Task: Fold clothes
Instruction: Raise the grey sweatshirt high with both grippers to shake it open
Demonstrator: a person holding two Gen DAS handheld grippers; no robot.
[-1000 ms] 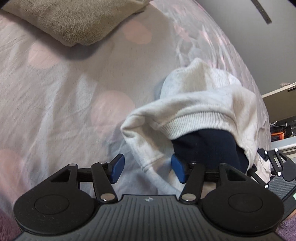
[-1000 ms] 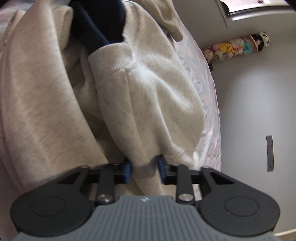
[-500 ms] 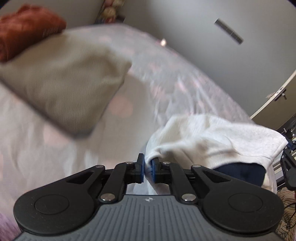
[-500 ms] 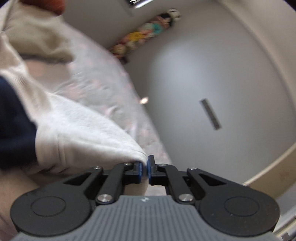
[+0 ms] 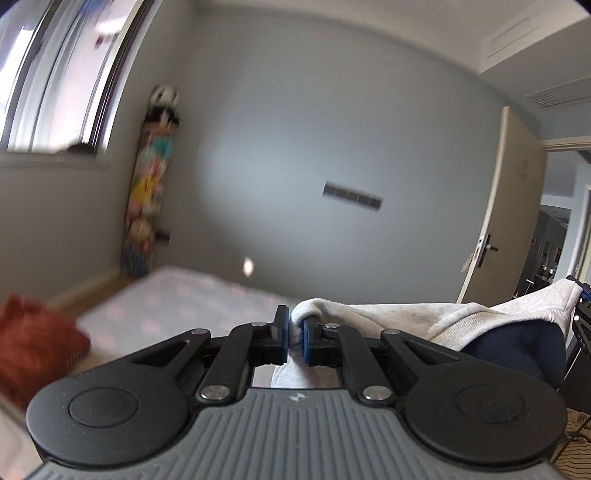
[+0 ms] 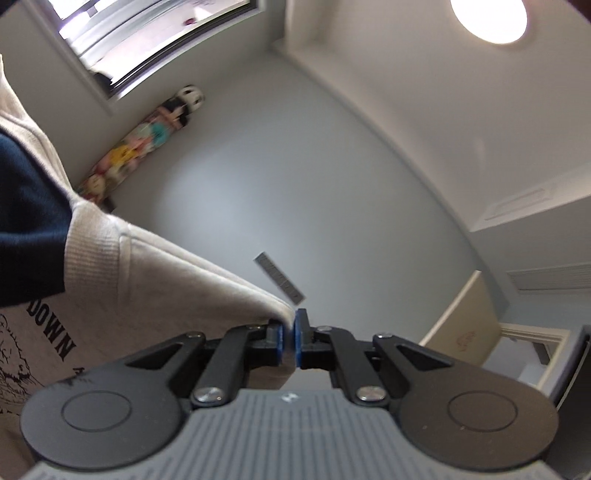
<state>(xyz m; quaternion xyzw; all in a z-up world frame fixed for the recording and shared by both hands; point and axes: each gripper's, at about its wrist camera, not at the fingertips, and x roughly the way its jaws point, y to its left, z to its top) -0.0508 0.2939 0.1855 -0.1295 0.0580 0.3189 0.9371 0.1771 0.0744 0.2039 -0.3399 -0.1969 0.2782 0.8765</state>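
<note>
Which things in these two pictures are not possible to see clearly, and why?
- Sweatshirt print, right wrist view: cut by the left edge; only "DOWN" reads.
- Sweatshirt's lower part, left wrist view: hidden behind the left gripper.
- Red item and bed, left wrist view: blurred.
- Right gripper: cloth hides one pad.

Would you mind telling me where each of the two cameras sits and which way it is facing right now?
Left wrist: behind the left gripper, roughly level, facing the grey wall over the bed; its black linkage shows, pinching the sweatshirt.
Right wrist: behind the right gripper, tilted up toward wall and ceiling light; its linkage shows, pinching the sweatshirt.
Shared: sweatshirt, wall vent, window.
</note>
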